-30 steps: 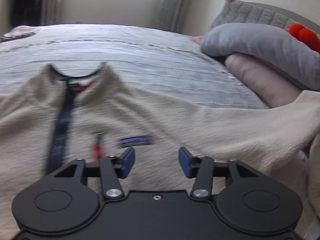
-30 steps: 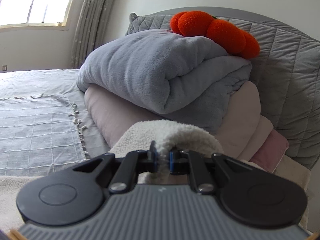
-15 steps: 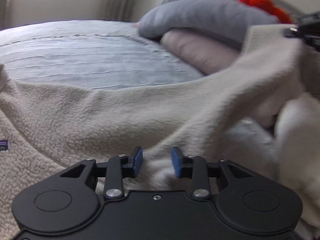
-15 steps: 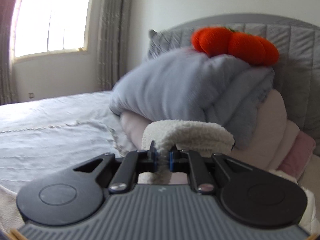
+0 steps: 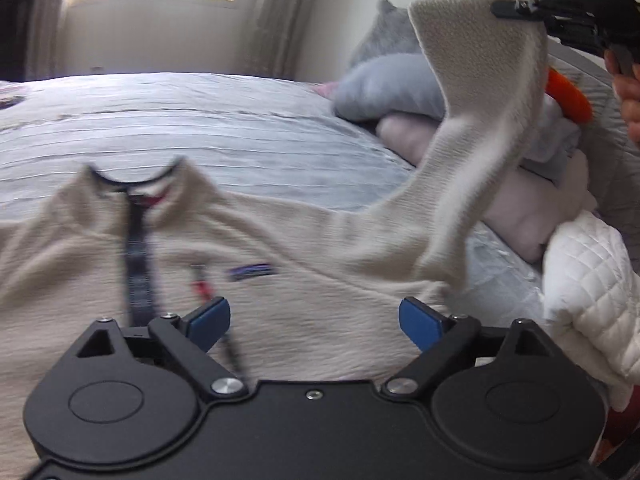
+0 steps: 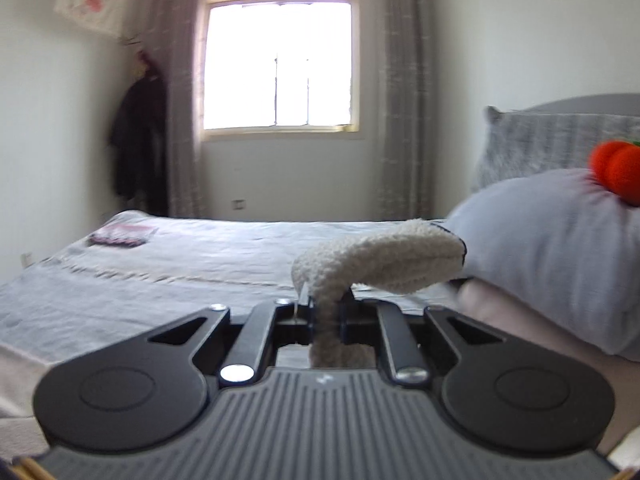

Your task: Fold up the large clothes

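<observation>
The right gripper (image 6: 324, 316) is pinching the sleeve (image 5: 476, 120) in closed jaws and lifting it, probably to fold it across the fleece (image 5: 320, 292) lying on the bed (image 5: 240, 128), while the left gripper (image 5: 314, 316) is hovering open-jawed above the chest.

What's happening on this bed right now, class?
A person holding a gripper in each hand is folding a cream fleece pullover spread on the bed. The right gripper has its jaws shut on the sleeve and holds it lifted above the bed. The left gripper hovers over the pullover's chest, jaws open and holding nothing.
</observation>
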Motion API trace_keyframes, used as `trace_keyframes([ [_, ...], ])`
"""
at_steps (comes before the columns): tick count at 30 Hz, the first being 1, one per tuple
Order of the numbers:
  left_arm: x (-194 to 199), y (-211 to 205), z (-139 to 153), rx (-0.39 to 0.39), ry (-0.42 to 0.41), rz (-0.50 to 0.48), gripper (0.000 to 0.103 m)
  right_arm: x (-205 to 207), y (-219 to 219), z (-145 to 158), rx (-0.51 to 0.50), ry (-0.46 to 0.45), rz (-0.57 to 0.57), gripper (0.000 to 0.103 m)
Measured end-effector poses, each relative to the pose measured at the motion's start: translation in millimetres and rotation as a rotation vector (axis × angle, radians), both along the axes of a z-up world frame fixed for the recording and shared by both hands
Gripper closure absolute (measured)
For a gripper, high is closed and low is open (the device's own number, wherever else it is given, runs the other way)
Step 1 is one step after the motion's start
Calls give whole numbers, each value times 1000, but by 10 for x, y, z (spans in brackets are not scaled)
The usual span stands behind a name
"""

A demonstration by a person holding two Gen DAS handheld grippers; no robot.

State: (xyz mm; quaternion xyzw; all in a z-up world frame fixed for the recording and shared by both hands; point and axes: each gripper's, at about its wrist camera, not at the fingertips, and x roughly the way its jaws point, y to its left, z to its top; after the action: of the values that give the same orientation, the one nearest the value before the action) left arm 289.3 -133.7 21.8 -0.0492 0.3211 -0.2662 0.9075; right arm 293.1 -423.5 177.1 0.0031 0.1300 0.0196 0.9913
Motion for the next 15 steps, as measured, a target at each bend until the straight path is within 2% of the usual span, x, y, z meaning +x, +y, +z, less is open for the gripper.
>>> trace_keyframes([
  [6, -131, 913, 83, 0, -17, 139, 1, 123, 1013, -210, 9, 84, 199, 92],
  [9, -190, 1307, 67, -12, -11, 201, 1, 195, 1522, -477, -2, 158, 300, 91],
  [13, -257, 1722, -35, -44, 11, 270, 1, 149, 2148, -1084, -12, 295, 394, 87],
  [15, -261, 1837, -110, -59, 26, 291, 1, 98, 2387, -1412, -13, 394, 444, 68],
])
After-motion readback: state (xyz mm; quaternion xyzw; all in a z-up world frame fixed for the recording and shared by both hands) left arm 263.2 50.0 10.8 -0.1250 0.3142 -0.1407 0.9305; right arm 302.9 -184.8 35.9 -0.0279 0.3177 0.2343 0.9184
